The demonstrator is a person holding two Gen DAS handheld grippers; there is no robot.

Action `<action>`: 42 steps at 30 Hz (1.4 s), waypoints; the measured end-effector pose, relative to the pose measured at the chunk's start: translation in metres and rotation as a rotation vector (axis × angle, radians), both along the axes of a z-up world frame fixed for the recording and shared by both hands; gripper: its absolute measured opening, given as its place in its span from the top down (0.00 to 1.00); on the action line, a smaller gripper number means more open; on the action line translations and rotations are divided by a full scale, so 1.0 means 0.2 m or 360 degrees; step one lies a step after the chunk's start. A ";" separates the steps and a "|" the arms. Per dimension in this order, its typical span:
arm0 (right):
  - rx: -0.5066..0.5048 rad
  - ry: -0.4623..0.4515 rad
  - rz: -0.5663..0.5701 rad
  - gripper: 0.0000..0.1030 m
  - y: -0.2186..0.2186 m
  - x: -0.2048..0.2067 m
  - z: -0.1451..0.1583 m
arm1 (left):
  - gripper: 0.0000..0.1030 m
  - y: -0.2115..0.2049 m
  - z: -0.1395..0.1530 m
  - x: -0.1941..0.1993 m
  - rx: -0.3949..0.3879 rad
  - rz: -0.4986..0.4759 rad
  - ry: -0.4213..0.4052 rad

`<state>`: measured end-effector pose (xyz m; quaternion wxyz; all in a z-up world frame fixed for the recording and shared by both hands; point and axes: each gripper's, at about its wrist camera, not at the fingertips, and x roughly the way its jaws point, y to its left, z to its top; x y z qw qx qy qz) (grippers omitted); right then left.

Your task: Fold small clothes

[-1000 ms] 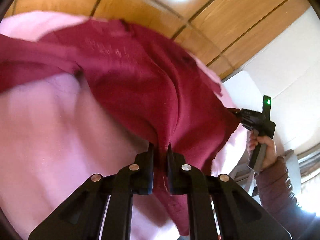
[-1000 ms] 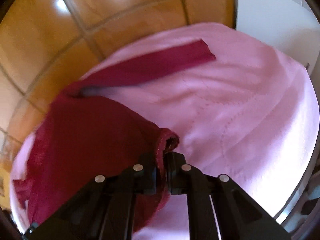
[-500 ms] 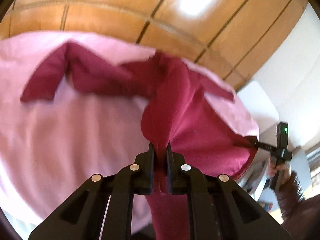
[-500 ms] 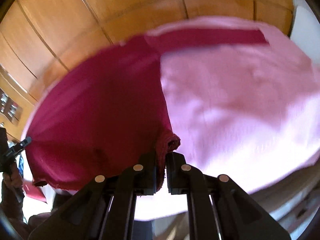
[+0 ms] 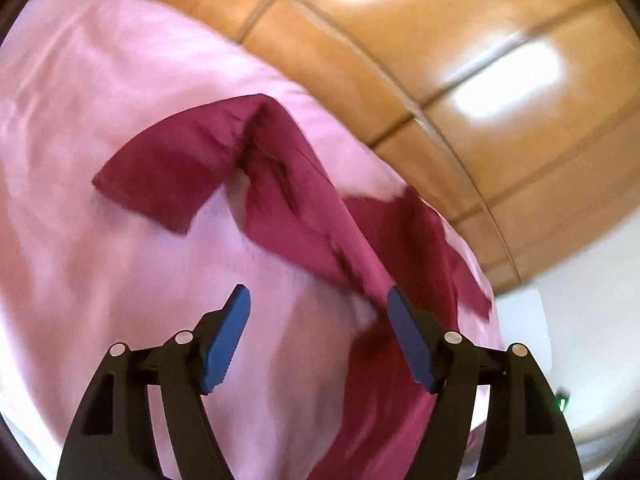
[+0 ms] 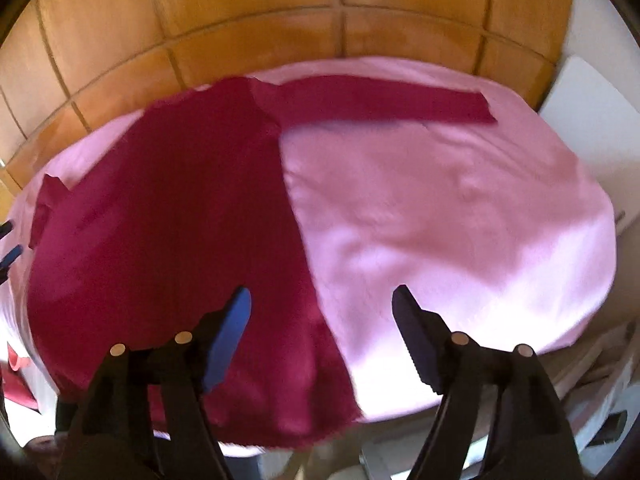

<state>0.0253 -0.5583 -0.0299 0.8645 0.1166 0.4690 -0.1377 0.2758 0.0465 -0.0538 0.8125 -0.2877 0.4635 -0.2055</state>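
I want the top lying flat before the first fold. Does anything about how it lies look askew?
Yes. On the dark red top, one sleeve is bent back at a sharp angle on the pink cloth, and the hem hangs past the front edge. The other sleeve lies straight.

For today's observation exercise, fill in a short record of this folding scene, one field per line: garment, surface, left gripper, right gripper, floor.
garment: dark red long-sleeved top, spread out, one sleeve stretched sideways
surface: pink cloth covering the table
hem: hangs a little over the near table edge
left gripper: jaws opening, nothing pinched; the top lies just past its right finger
right gripper: jaws opening over the hem, nothing pinched
floor: glossy brown tiles
image quality: both views motion-blurred
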 end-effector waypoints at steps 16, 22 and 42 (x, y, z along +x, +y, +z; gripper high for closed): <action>0.0183 -0.0190 0.0592 0.26 0.56 1.25 0.14 | 0.94 -0.13 -0.12 0.49 0.0150 0.0101 0.0035; 0.0388 0.0249 0.0739 0.19 0.85 1.77 -0.12 | 0.94 0.12 0.10 0.33 0.0233 0.0198 -0.0375; 0.0247 -0.0090 0.0569 0.12 0.94 2.05 -0.11 | 0.94 0.48 0.29 0.67 0.0455 0.0421 -0.0590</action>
